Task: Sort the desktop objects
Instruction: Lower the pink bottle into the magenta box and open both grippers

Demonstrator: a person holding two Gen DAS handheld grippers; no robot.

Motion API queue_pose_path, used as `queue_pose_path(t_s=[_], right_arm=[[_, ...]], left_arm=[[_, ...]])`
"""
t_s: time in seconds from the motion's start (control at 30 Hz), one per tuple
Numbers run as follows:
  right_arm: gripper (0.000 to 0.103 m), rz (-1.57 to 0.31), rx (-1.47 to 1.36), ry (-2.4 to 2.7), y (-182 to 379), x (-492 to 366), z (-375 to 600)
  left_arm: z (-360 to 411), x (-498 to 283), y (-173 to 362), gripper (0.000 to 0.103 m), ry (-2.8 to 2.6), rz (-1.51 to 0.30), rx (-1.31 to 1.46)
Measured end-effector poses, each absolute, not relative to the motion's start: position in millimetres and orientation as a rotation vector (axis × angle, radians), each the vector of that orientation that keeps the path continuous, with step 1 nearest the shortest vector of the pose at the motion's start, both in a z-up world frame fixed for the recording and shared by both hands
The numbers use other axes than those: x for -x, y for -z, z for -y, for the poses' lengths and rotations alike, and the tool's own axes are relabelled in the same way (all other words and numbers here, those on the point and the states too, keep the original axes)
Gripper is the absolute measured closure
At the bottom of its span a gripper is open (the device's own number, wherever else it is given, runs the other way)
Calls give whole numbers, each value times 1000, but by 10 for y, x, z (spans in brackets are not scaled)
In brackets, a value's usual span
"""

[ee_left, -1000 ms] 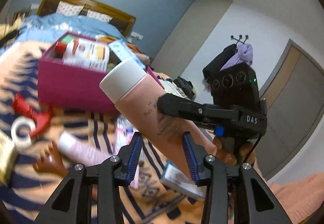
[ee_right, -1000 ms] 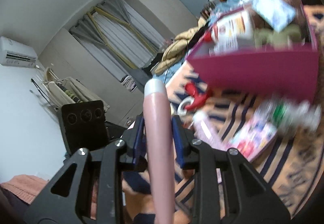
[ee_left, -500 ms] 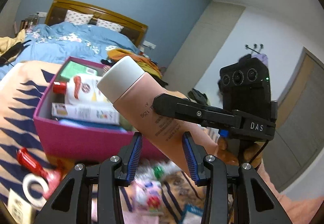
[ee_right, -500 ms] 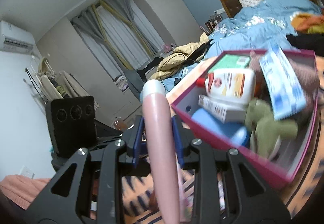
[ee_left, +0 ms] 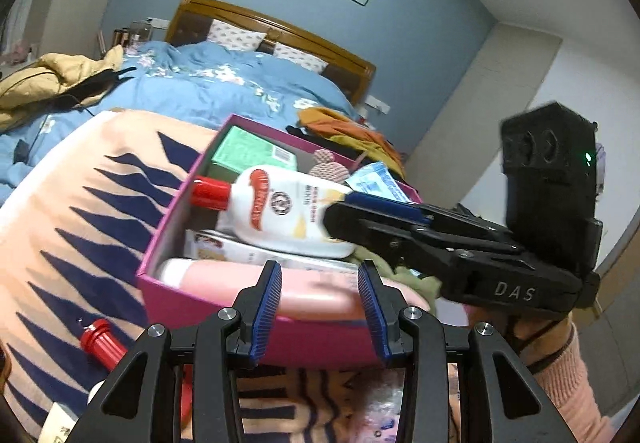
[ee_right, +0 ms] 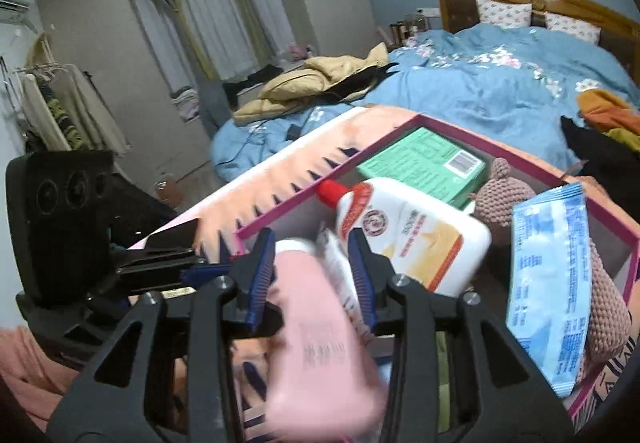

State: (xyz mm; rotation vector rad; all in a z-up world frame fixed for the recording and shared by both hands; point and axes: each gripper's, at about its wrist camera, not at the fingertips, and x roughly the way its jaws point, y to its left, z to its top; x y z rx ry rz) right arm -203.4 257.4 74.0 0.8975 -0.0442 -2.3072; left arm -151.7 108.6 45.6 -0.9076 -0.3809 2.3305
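The magenta box (ee_left: pixel 256 339) sits on a counter covered by an orange cloth with dark blue spikes (ee_left: pixel 80 211), and everything here is placed against that box. The pink tube (ee_left: pixel 304 289) lies along the box's near wall, its pale cap end toward the left corner, its body blurred and resting just inside the rim.

The left gripper (ee_left: pixel 320 307) hovers at the near wall with its jaws partly apart, straddling the tube; the blue pads stand just clear of the tube's sides, so no grip is seen. The right gripper (ee_right: pixel 312 275) reaches over the box's right side, and its jaws are opening, with the pink tube (ee_right: pixel 320 343) between them and a gap at each pad.

Inside the box, behind the tube, a white bottle with a red cap (ee_left: pixel 280 215) lies on a flat carton. A green carton (ee_left: pixel 252 153) sits in the far left corner, a crocheted pink piece (ee_right: pixel 508 199) toward the far wall, and a blue packet (ee_right: pixel 548 303) leans at the right side. Outside the box, off its near left corner, a red-handled tool (ee_left: pixel 100 343) lies on the cloth.
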Motion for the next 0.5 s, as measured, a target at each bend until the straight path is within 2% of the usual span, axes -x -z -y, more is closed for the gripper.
queue_pose_path(t_s=[0.07,0.17,0.27,0.33,0.4,0.47,0.5], right_arm=[[58,56,-887,2350,-716,1975,-2642],[54,134,-883,2383,-690,1849,-2791],[54,185,-865,2419,-633,1606,-2912],[53,194,-855,2461,-599,1448,-2959],[47,210,-843,2497,-565,1311,-2998],[40,204,-833,2539,-527,1154,-3022],[38,199,-826,2561,-511,1077,-3029]], left_arm=[[-1073,1477,-450,63,-2349,367,898],[-1099,1423,-459,53,-2391,325,870],[-1125,1306,-471,38,-2427,279,841],[-1151,1218,-462,23,-2459,244,827],[-1176,1125,-454,14,-2491,206,814],[-1197,1026,-440,12,-2518,162,807],[-1209,986,-429,4,-2529,139,808]])
